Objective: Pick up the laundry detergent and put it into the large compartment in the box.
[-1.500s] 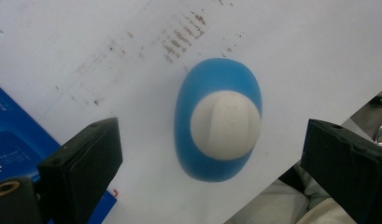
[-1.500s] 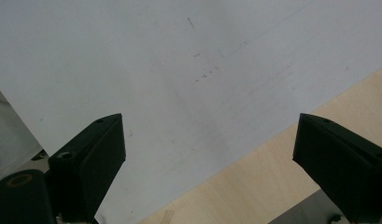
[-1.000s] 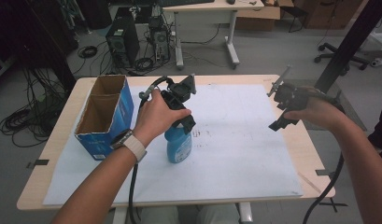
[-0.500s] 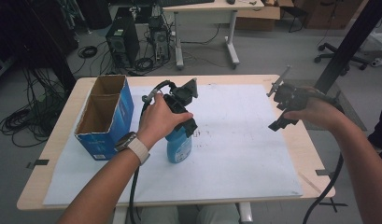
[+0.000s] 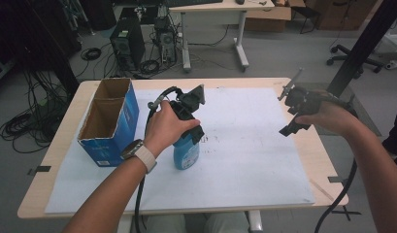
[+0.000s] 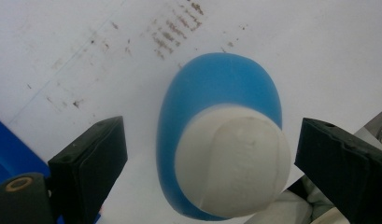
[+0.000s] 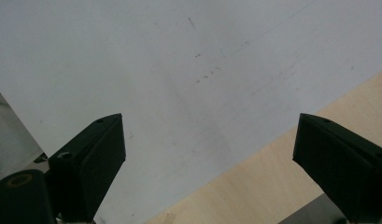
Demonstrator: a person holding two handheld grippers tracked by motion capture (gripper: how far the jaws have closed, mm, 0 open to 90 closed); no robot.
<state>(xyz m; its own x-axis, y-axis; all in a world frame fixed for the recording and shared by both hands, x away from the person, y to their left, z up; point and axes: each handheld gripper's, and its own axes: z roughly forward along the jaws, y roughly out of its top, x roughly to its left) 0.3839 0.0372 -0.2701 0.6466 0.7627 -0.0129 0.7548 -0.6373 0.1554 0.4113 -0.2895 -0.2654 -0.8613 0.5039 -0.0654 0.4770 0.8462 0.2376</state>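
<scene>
We see the left gripper point(image 6: 207, 163) pointing straight down over the bottle point(image 6: 221, 140), its jaws spread with one on each side of the white cap point(image 6: 233, 161). A gap shows between each pad and the cap, so neither pad presses on it. The jaws have just been closing in around the cap, with the bottle between them. In the high view we find the left gripper point(image 5: 189, 127) under the left hand point(image 5: 164, 127), directly above the bottle point(image 5: 186, 153), which stands upright on the white sheet point(image 5: 244, 160) near the middle of the table point(image 5: 327, 194).

The bottle's blue body carries a pale label, but we cannot read any writing on it. The cap bears faint raised marks that are too blurred to make out. The sheet beside the bottle shows smudged brown marks, not legible as words.

Against the earlier pictures, the bottle stands in the same spot and the left hand has barely shifted over it.

Just left of the bottle stands the blue box point(image 5: 111, 121), open at the top with two compartments. We cannot read any print on its side.

Well apart at the table's right edge, the right hand point(image 5: 329, 119) holds the right gripper point(image 7: 207, 163) above the sheet, jaws spread with nothing between them; it sits where it was before.
</scene>
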